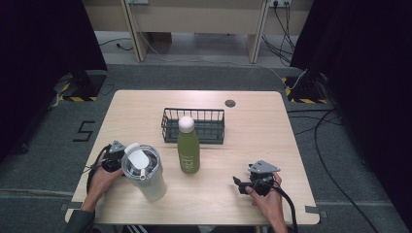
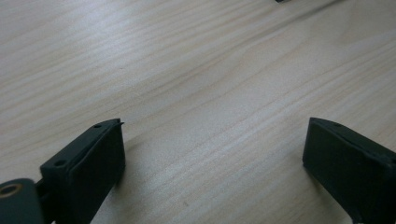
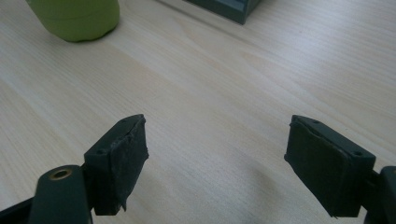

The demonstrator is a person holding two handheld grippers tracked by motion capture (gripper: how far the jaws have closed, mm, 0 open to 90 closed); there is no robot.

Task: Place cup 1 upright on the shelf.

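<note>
A tall steel tumbler with a clear lid and white flip spout [image 1: 144,172] stands upright near the table's [image 1: 252,141] front-left corner, and the left gripper [image 1: 114,156] sits just beside it on the side toward the left edge, low by the tumbler's upper wall as the high view shows it; whether it touches the steel I cannot tell. In the left gripper view its jaws stand spread with bare wood between them and nothing pinched, which suggests the hand is lined up for a side grasp rather than holding yet. A green bottle with a rounded white cap [image 1: 188,145] stands upright around the table's middle, directly before a black wire basket [image 1: 194,125] that lies toward the far edge, probably the place meant for both vessels. The right gripper [image 1: 241,184] rests near the front-right corner, well apart from the bottle, its jaws likewise wide over empty wood, seemingly waiting its turn.
</note>
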